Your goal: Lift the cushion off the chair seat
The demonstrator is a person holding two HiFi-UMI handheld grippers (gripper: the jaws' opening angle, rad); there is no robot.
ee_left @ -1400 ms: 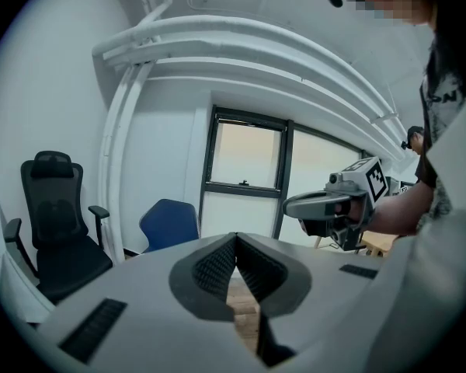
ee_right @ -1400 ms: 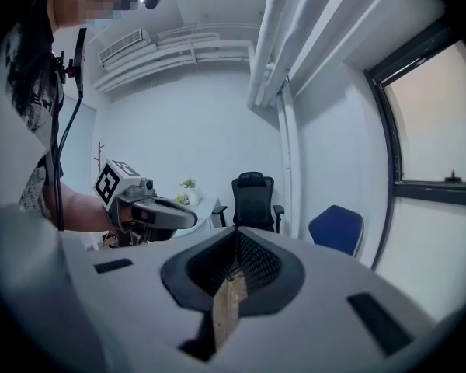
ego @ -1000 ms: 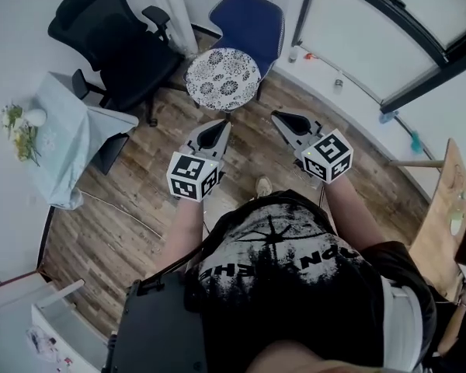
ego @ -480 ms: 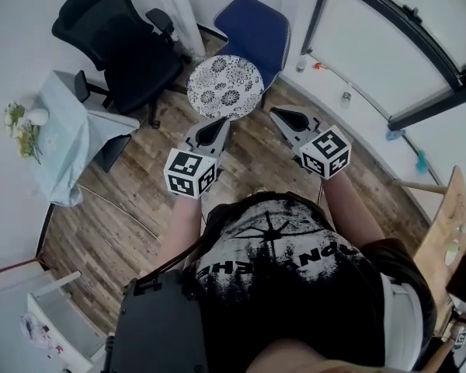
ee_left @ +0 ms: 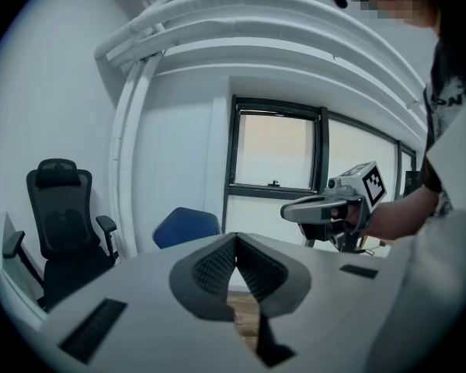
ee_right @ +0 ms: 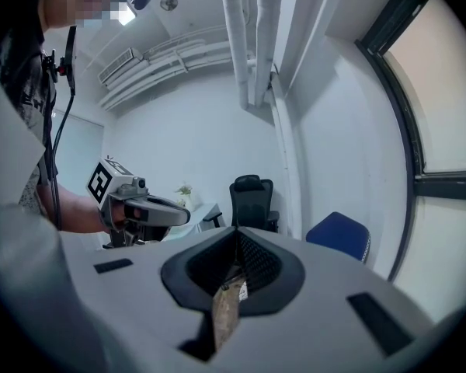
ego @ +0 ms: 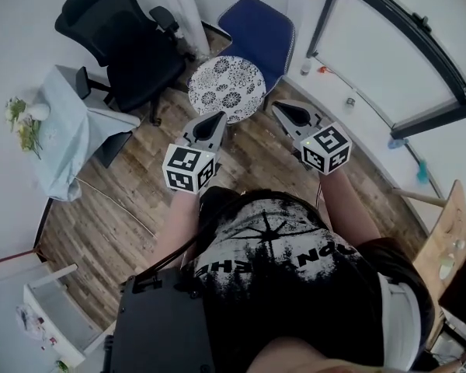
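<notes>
A round white cushion with a black flower pattern (ego: 227,86) lies on the seat of a blue chair (ego: 260,28) at the far wall. My left gripper (ego: 217,118) is shut and empty, its tip just short of the cushion's near edge. To the right of the cushion, my right gripper (ego: 279,109) is also shut and empty. In the left gripper view the pads (ee_left: 217,264) meet at the tip, with the blue chair (ee_left: 185,225) beyond and the right gripper (ee_left: 299,207) alongside. The right gripper view shows shut jaws and the blue chair (ee_right: 340,235). Both gripper views hide the cushion.
A black office chair (ego: 124,41) stands left of the blue chair, close to it. Further left is a small table with a pale blue cloth (ego: 62,130) and flowers (ego: 22,127). A dark-framed window (ego: 396,45) runs along the right wall. The floor is wood (ego: 132,200).
Both grippers have moved forward towards the cushion, and the person has stepped closer to the blue chair. Both stay shut.
</notes>
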